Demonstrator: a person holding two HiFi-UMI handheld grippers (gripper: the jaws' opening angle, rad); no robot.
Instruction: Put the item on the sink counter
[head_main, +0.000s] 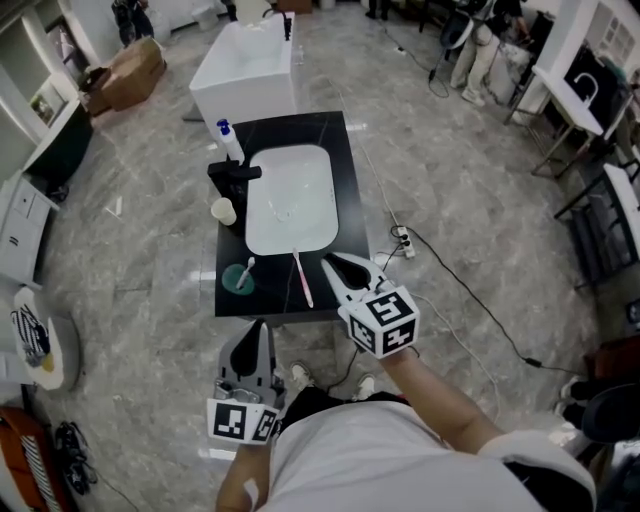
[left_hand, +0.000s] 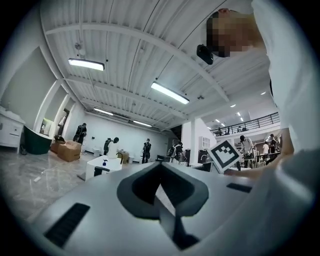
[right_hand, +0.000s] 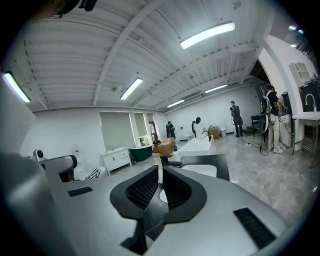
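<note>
Your right gripper hangs over the front right corner of the black rectangular sink counter. Its fingers are drawn together and grip nothing. In the right gripper view only a thin pale slit shows between the tips, and what lies behind it can't be told. Just to the left of those fingertips the slim pink toothbrush lies flat and apart from them. Its head rests at the front rim of the white oval basin and its handle runs back toward you across the dark counter top. Farther to the left of the fingers, at the counter's front left corner, stands a round teal cup with a white-handled brush leaning in it. Ahead of the fingertips and to their left, along the basin's left side, are a small white cup, then the black faucet, and beyond it a white bottle with a blue cap. In the right gripper view the counter and basin stretch away just past the fingertips and to their right. Your left gripper is held low, short of the counter's front edge. Its fingertips point toward the counter, well apart from everything on it. In the left gripper view its two fingers meet at the tips, closed on nothing.
</note>
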